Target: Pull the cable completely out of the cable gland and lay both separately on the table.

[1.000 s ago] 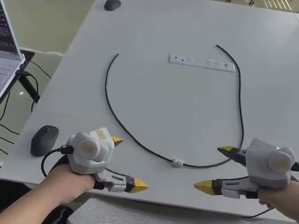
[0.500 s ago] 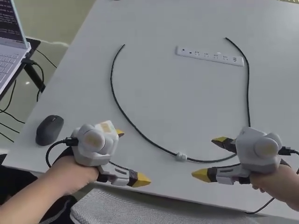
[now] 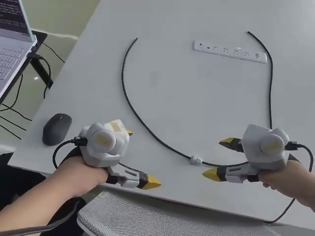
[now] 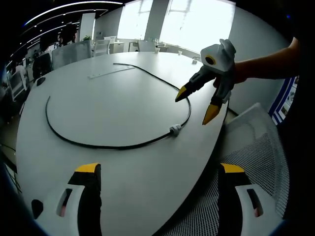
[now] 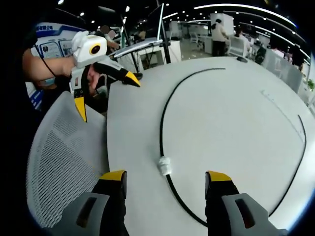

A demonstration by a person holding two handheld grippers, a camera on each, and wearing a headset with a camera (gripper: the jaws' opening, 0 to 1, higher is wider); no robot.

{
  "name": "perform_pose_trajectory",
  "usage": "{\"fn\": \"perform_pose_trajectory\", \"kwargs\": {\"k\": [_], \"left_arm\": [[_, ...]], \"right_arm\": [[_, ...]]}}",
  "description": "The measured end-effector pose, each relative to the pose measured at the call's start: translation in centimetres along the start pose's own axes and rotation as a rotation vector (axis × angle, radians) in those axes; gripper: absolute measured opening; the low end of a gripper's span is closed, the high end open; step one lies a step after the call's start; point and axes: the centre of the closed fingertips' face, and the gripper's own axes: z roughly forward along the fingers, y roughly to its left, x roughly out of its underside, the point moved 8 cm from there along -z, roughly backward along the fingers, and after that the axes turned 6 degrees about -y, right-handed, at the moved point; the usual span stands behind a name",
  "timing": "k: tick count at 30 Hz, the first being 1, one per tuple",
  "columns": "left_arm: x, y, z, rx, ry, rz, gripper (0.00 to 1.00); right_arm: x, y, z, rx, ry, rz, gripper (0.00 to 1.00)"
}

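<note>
U-shaped cable point(image 3: 270, 98), gland point(image 3: 196, 160) at its near bend, between spread, empty left gripper point(image 3: 141, 158) and right gripper point(image 3: 215, 158).

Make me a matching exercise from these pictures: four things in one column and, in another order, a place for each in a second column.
Things:
1. cable gland
2. power strip
3. computer mouse
4. laptop

Places:
A. far side of the table
B. left of the table, off it
C. threaded on the black cable
D. on the table, near its left edge

Pairs: 1-C, 2-A, 3-D, 4-B
</note>
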Motion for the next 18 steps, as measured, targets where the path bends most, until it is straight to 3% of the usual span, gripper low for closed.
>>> {"fn": "perform_pose_trajectory", "kwargs": {"k": [18], "left_arm": [[0.1,0.2,0.6,0.002,0.028,-0.003,0.99]], "right_arm": [[0.5,-0.8,2.9,-0.064,0.082,-0.072,0.42]]}}
